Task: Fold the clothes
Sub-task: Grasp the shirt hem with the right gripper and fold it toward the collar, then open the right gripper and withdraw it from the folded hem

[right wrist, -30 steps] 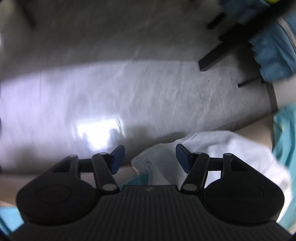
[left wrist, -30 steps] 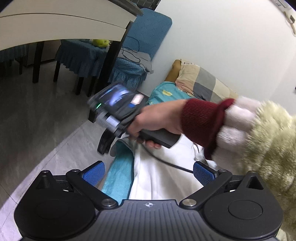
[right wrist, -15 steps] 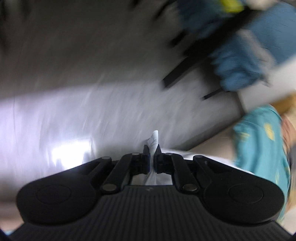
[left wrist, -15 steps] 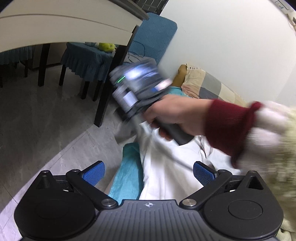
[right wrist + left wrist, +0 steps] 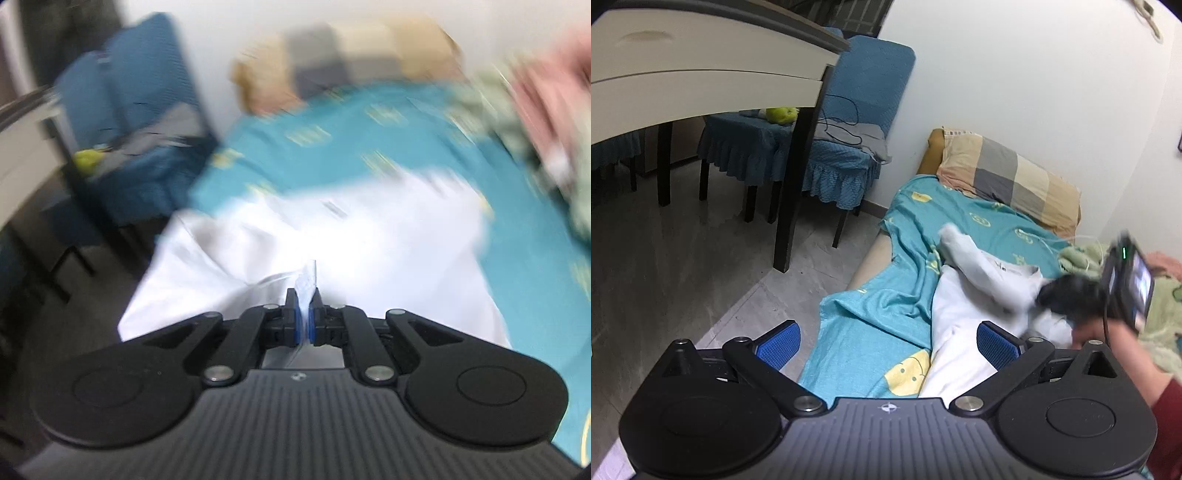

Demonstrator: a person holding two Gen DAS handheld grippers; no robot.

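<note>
The white garment [image 5: 964, 317] lies on the teal sheet [image 5: 879, 317] covering the bed, near the bed's floor-side edge. One sleeve [image 5: 971, 258] extends diagonally across the sheet toward the pillow [image 5: 1008, 177].

Left gripper [image 5: 888, 345]: jaws spread wide, nothing between the blue pads [image 5: 777, 345]. It hangs above the near end of the garment and the sheet.

Right gripper [image 5: 304, 314]: jaws clenched on a thin fold of the white garment [image 5: 332, 236], which sticks up between the pads. The right wrist view is heavily blurred, so which part of the garment is pinched cannot be told. In the left wrist view this gripper [image 5: 1067, 291] appears at the far right, blurred, over the garment's upper part, held by a hand [image 5: 1108, 343] in a red cuff.

A chair [image 5: 842, 158] with a blue cover stands beside the bed.
</note>
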